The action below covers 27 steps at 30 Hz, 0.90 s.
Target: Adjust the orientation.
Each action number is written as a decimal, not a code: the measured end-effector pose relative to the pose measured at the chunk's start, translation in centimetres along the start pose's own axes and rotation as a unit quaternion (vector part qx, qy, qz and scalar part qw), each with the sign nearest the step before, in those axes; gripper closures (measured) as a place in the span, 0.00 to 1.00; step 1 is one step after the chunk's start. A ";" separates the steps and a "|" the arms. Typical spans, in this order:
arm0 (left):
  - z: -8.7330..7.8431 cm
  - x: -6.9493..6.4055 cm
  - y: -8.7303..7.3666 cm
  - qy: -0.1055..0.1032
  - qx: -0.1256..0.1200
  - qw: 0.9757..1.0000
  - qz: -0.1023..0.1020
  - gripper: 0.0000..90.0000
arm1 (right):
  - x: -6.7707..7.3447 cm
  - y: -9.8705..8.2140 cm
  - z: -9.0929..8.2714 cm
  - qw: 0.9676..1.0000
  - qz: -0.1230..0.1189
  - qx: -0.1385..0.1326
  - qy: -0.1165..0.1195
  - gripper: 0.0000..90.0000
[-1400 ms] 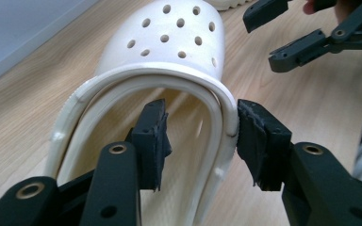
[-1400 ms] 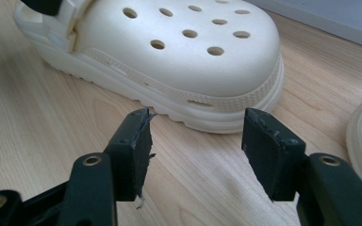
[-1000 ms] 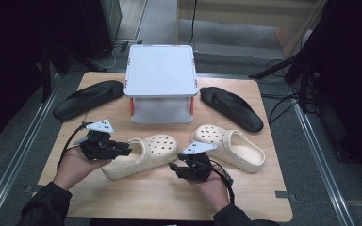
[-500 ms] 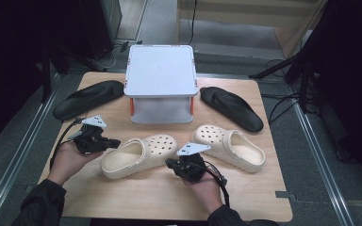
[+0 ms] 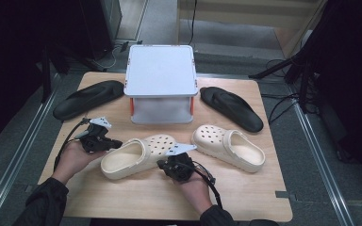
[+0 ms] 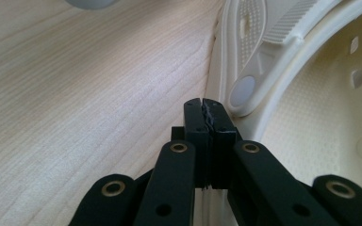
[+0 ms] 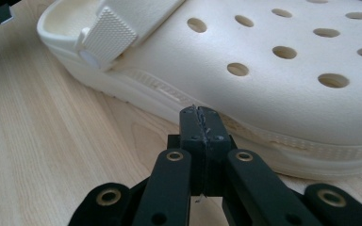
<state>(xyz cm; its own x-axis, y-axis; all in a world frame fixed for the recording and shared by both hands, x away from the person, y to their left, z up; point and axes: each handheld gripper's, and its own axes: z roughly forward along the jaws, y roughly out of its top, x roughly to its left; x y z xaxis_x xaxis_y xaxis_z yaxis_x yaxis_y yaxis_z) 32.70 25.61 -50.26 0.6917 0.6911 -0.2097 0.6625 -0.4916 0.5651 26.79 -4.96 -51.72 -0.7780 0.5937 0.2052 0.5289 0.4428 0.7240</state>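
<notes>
Near the front edge of the table (image 5: 136, 197), the cream clog (image 5: 139, 157) is flanked by the left gripper (image 6: 202, 104) at its heel rim and the right gripper (image 7: 199, 113) at its sole, both closed empty, seemingly for nudging rather than gripping.

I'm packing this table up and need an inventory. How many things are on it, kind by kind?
Cream clogs: 2, one between the grippers, one to its right
Black insoles: 2, left and right
White box: 1
Total: 5
</notes>
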 end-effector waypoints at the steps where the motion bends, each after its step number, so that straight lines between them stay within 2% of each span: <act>1: 0.0 0.0 0.0 0.000 0.001 1.000 0.000 1.00 | -0.1 0.0 0.0 1.000 0.002 0.000 0.001 1.00; 7: -0.1 -0.2 -0.3 -0.004 -0.002 1.000 -0.004 1.00 | -0.5 0.1 0.1 1.000 0.010 -0.002 0.000 1.00; 13: -0.3 -0.8 -0.7 -0.003 0.000 1.000 -0.003 1.00 | -0.7 0.2 0.1 1.000 0.007 -0.001 -0.002 1.00; 19: -0.4 -1.2 -1.5 -0.014 -0.006 1.000 -0.015 1.00 | -1.1 0.6 0.4 1.000 0.012 0.002 -0.005 1.00; 23: -0.6 -1.8 -2.0 -0.016 -0.005 1.000 -0.019 1.00 | -1.4 0.9 0.5 1.000 0.011 0.004 -0.005 1.00; 27: -0.7 -2.5 -2.4 -0.018 -0.005 1.000 -0.024 1.00 | -1.8 1.1 0.7 1.000 0.020 -0.001 0.002 1.00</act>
<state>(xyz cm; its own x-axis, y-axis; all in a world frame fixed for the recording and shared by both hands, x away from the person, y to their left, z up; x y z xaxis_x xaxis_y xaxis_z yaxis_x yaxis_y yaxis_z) 29.18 25.44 -50.53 0.6693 0.6944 -0.2642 0.6922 -0.4537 0.5612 29.02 -5.11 -51.80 -0.7576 0.6085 0.2362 0.5586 0.4173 0.7168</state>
